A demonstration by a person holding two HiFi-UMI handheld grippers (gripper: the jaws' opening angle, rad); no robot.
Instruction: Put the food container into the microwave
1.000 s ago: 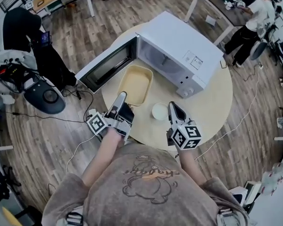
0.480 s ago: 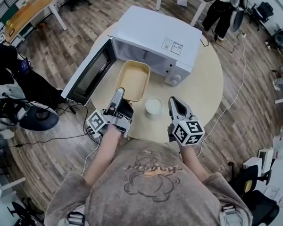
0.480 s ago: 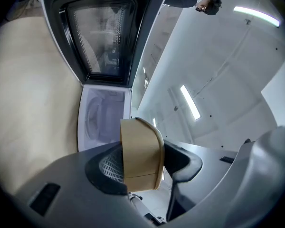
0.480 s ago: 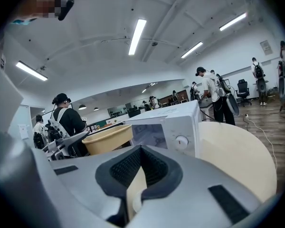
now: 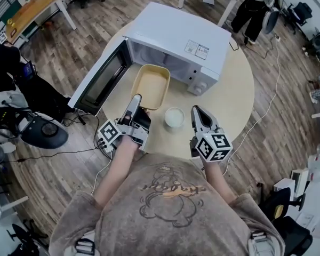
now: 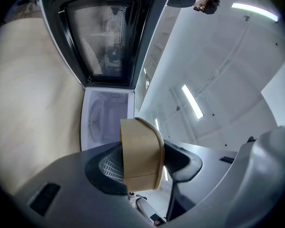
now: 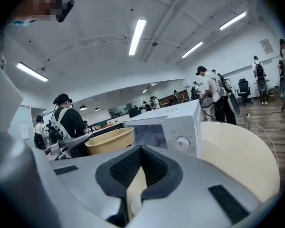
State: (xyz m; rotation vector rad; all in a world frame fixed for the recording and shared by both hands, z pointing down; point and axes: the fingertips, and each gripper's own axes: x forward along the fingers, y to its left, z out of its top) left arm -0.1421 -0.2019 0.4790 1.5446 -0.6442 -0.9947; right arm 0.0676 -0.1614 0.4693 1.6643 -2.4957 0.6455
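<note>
Now left gripper jaws pinch the food container rim; right gripper jaws pressed together.

container: near rim disappearing under the left gripper
microwave: label print showing too small for reading

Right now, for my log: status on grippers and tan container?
Left gripper clamped on tan rectangular food container's near rim; right gripper shut, empty. Container before open white microwave, not inside. Path clear; small white cup aside.
</note>
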